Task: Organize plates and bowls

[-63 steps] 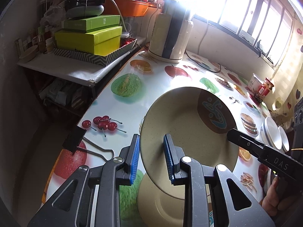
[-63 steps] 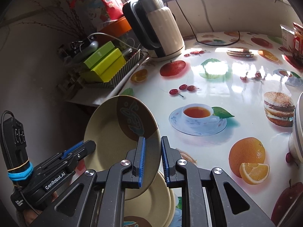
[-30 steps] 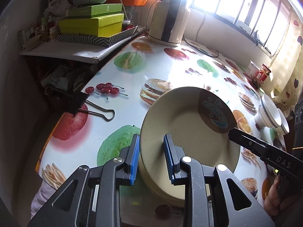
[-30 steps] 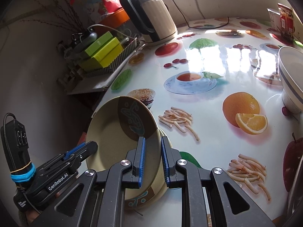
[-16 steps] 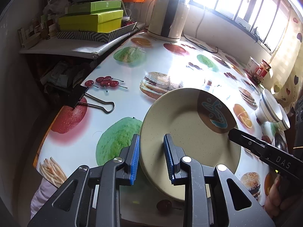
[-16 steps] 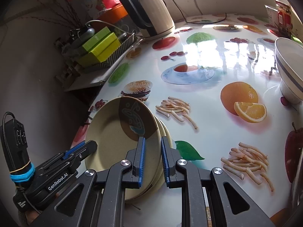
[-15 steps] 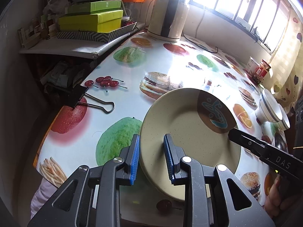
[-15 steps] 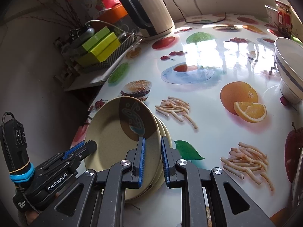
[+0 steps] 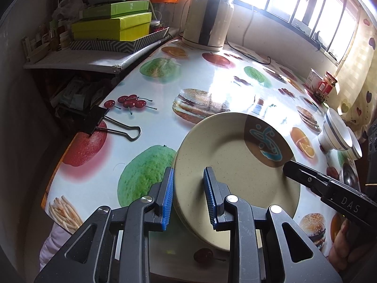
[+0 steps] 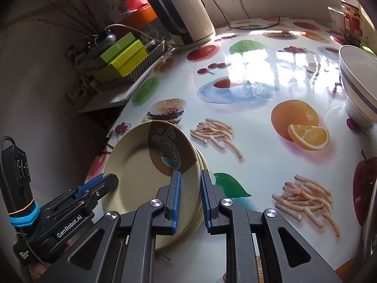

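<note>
**Top plate seated on the stack, both tongs at its rim**

We found the top plate (image 9: pixel 235 167) lying on the plate stack (image 10: pixel 200 165), near the edge of the surface (image 9: pixel 212 75) closest to us. The left tongs (image 9: pixel 188 195) straddled the plate's near rim, blue pads spread a little wider than the rim, so we judged the grip slack or just releasing. The right tongs (image 10: pixel 189 198) bracketed the opposite rim; we could not tell whether their pads pressed the plate or stood clear.

To finish the step well, we judged that both tongs should part fully before withdrawing, then back out level along the rim, since a snagged pad could drag the plate off centre.

The plates were shallow, round and matte beige, finely speckled, with a brown wedge bearing a teal motif. The surface was glossy printed oilcloth, probably slippery under smooth plates. Well beyond the plate stack, the white bowls (image 9: pixel 339 136) with grey bands rested nested together, tipped on their sides.
</note>
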A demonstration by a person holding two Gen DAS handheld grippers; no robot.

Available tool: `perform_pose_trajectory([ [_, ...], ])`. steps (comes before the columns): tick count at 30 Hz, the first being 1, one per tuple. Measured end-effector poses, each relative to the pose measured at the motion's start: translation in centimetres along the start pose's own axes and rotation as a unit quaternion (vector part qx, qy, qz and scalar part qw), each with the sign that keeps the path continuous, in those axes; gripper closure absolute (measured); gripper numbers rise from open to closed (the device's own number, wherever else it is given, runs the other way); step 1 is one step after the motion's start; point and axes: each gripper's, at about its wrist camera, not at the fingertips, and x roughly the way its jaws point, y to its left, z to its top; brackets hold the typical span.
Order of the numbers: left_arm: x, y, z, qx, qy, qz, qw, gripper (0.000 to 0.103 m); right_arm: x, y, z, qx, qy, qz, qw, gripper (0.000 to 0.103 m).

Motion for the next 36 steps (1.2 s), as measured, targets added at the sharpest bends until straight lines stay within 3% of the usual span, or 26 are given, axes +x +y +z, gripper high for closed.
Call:
perform_pose_trajectory([
  [19,-0.1,0.2,0.0,-0.003,-0.002,-0.004,1.0,0.077,0.0,-0.2,-0.2,0.001,-0.002,-0.003,1.0,0.084],
  [26,-0.2,0.5,0.0,-0.007,-0.001,-0.011,0.9999,0.076,0.0,-0.1,0.0,0.001,-0.005,0.001,1.0,0.07],
  [30,-0.2,0.9,-0.1,-0.015,0.0,-0.02,0.9997,0.06,0.1,-0.3,0.0,0.006,-0.007,-0.002,1.0,0.061],
  [36,0.2,1.7,-0.3,-0.032,0.013,-0.037,0.9987,0.059,0.4,-0.8,-0.2,0.015,0.001,0.0,1.0,0.059],
])
